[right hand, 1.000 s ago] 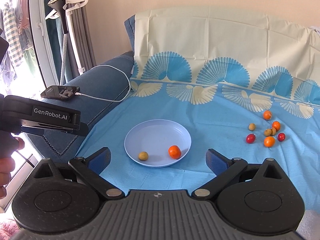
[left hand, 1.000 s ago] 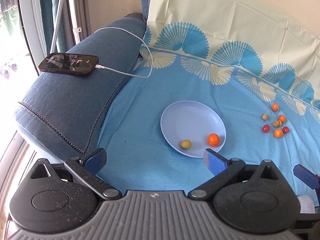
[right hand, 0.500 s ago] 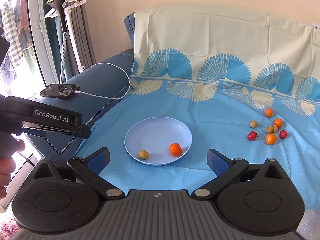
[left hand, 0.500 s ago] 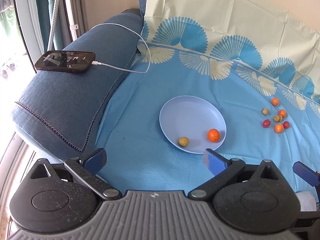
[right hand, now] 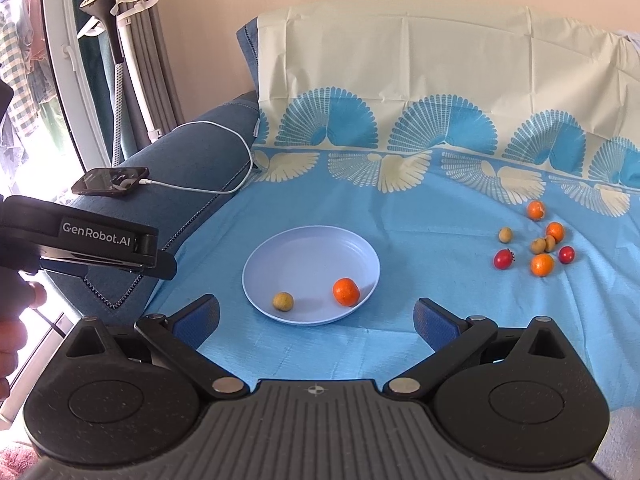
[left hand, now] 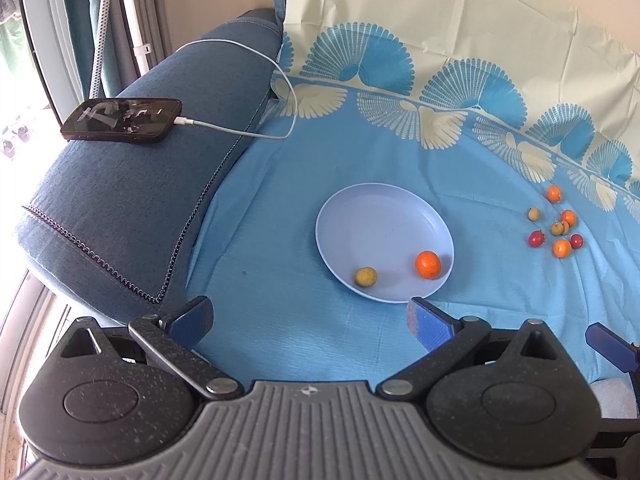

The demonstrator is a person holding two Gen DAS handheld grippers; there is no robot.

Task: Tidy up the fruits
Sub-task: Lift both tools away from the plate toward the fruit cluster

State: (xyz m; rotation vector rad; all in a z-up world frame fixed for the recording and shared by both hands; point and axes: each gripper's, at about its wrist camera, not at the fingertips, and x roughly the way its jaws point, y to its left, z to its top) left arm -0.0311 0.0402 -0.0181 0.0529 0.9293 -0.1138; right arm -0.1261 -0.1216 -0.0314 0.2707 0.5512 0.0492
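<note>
While both grippers hover spread and empty near the plate (right hand: 280,256), the left gripper (left hand: 308,320) and right gripper (right hand: 316,316) sit at its near rim. Inside the plate lie an orange fruit (right hand: 346,291) and a yellow-green fruit (right hand: 283,301). Right of the plate, well apart, loose fruits (right hand: 536,242) cluster on open blue cloth (right hand: 420,220).
</note>
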